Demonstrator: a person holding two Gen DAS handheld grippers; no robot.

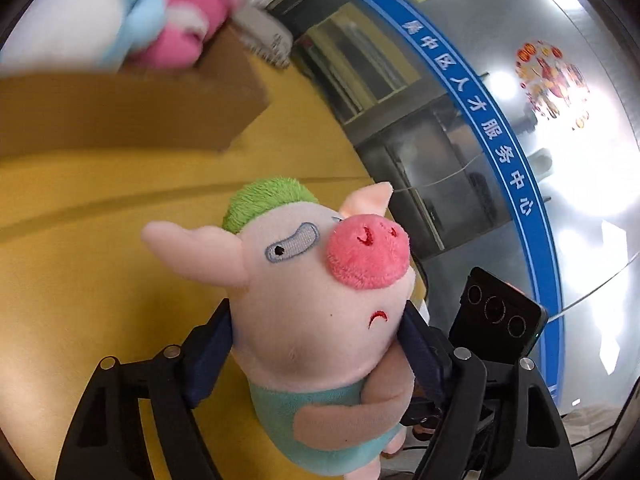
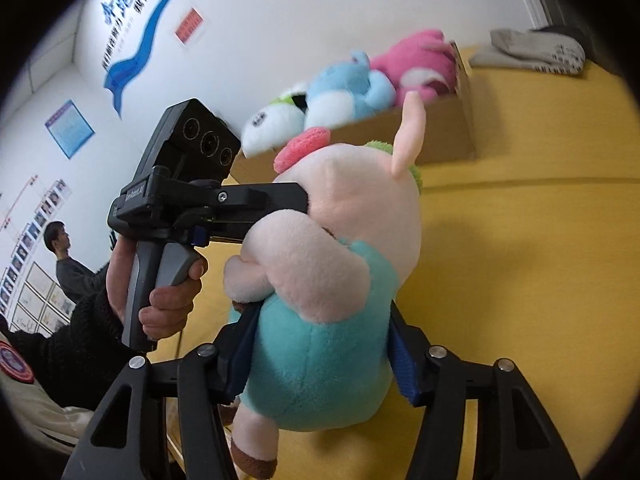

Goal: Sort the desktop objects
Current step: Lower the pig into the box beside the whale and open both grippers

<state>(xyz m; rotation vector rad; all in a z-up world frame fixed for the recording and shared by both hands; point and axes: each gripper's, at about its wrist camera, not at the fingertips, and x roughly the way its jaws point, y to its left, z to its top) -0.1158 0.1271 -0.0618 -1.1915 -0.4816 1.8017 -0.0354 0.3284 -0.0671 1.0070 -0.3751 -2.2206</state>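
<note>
A plush pig (image 1: 316, 300) with a green tuft, red snout and teal shirt is held in the air above the yellow table (image 1: 80, 280). My left gripper (image 1: 320, 344) is shut on its head. My right gripper (image 2: 320, 356) is shut on its teal body (image 2: 320, 360). The left gripper also shows in the right wrist view, clamped on the pig's head from the left. A cardboard box (image 1: 132, 112) stands at the back of the table and holds a blue plush (image 2: 348, 92), a pink plush (image 2: 420, 64) and a white and green plush (image 2: 276, 120).
A folded grey cloth (image 2: 532, 52) lies at the table's far corner beside the box. A glass wall with a blue band (image 1: 480, 120) runs past the table's edge. A person (image 2: 64, 260) stands by the white wall far left.
</note>
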